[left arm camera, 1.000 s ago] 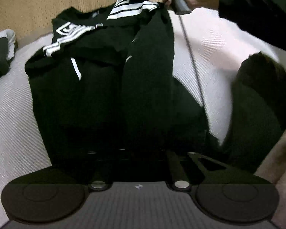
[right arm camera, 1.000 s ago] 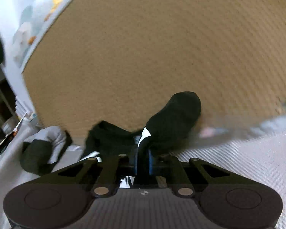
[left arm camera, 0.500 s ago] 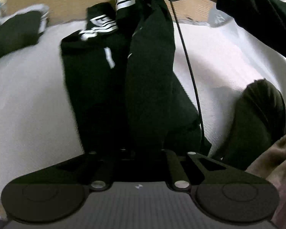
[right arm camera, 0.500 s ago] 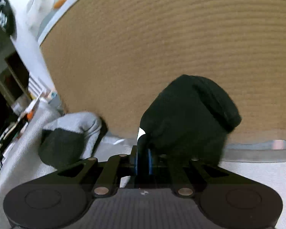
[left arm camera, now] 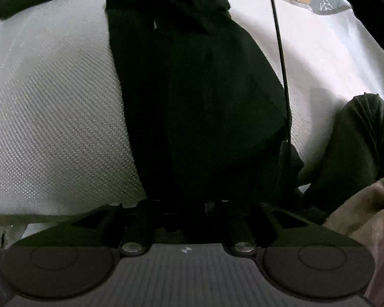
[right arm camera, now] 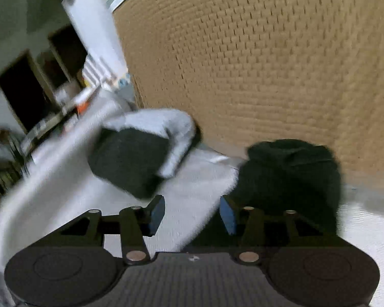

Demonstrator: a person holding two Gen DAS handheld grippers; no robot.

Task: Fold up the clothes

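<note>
A: Grippers first. Right gripper [right arm camera: 192, 215] has just let go: jaws have been opening, blue pads [right arm camera: 227, 215] apart, only bed sheet [right arm camera: 192, 184] showing between them. Black garment [right arm camera: 291, 179] sits bunched just to the right of it, against the woven headboard [right arm camera: 256, 51].

B: Left gripper [left arm camera: 189, 204]?

A: Jaws have been easing open too, but fingers are black on black cloth. Can't tell if it's clamping the hem or already free.

B: Garment position?

A: Black garment [left arm camera: 192, 76] lies lengthwise on the white bed sheet [left arm camera: 51, 102], folded into a long narrow strip running from the left gripper toward the headboard.

B: Handling?

A: Looks soft, floppy, light, probably thick knit; won't hold shape, layers will likely slide. I'd pinch through all layers at a hem corner or folded edge.

B: Hidden bits?

A: Near hem buried under the left gripper. Far end cut off by frame top. Right view motion-blurred. Second folded dark-and-grey piece [right arm camera: 140, 153] at left, details unclear. Thin cable [left arm camera: 279, 51] crosses garment's right edge.
</note>
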